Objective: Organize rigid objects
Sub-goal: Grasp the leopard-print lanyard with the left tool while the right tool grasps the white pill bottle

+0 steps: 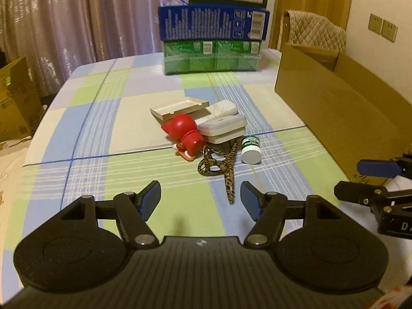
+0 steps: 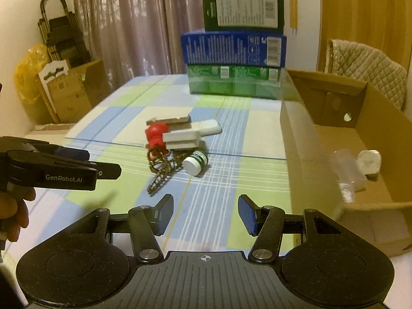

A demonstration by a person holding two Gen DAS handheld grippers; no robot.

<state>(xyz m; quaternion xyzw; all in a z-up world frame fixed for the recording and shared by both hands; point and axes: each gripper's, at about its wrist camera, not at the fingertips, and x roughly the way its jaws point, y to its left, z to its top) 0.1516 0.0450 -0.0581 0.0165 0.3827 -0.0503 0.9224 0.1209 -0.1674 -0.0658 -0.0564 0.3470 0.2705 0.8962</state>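
both hand-held grippers, left [image 1: 199,197] and right [image 2: 204,213], hover with jaws apart and empty over the table [image 1: 103,134]; the small white-capped bottle [image 2: 195,161] lies tipped beside the pile, looks light, stiff and likely to roll, best pinched across its body

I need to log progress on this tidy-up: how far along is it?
Early. Done: a clear container and a white item lie in the cardboard box. In hand: nothing; both the left hand-held gripper and right hand-held gripper are open. Left: red toy, white cases, scissors, small bottle.
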